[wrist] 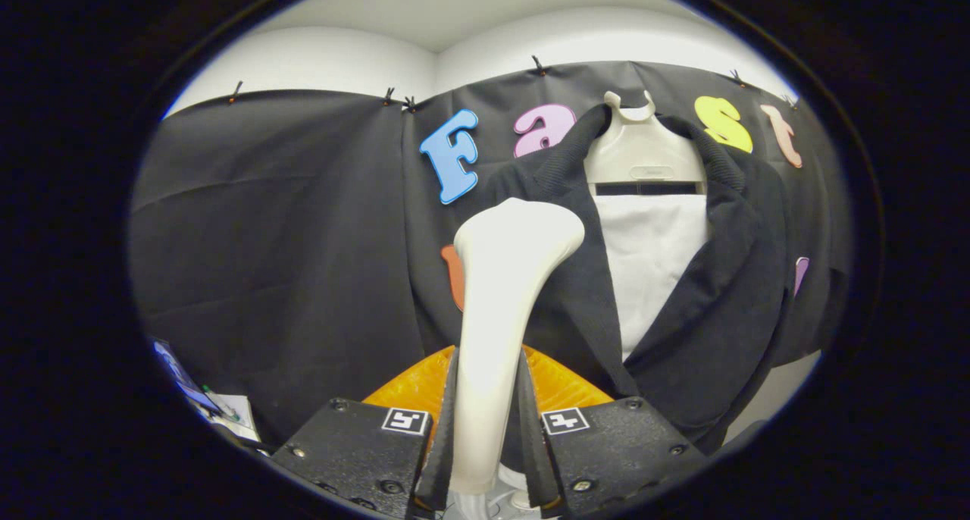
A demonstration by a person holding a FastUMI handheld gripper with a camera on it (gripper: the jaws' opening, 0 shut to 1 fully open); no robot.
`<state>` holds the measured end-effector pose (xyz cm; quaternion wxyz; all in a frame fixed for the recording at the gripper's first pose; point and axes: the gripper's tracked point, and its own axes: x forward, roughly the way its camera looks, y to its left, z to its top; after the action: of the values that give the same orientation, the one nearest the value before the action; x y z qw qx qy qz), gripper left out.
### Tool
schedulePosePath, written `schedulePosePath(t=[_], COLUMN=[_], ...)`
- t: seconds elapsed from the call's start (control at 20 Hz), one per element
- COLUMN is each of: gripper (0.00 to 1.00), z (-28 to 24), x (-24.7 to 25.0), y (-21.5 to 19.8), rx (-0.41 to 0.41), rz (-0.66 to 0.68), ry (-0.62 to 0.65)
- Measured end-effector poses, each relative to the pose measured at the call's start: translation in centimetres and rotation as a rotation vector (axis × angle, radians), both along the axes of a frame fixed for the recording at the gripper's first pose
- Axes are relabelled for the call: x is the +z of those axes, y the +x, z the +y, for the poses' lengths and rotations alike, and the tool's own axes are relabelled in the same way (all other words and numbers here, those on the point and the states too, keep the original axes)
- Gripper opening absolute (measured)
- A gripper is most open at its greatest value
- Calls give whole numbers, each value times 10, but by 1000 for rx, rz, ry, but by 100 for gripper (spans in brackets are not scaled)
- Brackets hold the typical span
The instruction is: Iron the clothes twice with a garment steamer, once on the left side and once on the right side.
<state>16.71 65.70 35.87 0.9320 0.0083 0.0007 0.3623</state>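
Clamping both fingers of my gripper (485,436) on the cream plastic garment steamer's (502,308) handle, I am aiming its head at the black jacket (720,308) hanging just beyond on a white hanger (640,152), apparently to iron it.

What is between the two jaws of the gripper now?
In the gripper view, the white handle of the garment steamer stands between the jaws of the gripper. Both press on it. Its head reaches up toward the black jacket.

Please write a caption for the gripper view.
Gripper shut on white steamer, its head near the black jacket on a hanger.
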Motion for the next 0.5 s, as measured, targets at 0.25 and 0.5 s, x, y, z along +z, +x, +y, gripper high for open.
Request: schedulePosePath(t=[0.25, 0.5], gripper=[41, 41], z=[3, 0], x=[-16, -41], y=[13, 18], rx=[4, 2], rz=[35, 69], ry=[-23, -55])
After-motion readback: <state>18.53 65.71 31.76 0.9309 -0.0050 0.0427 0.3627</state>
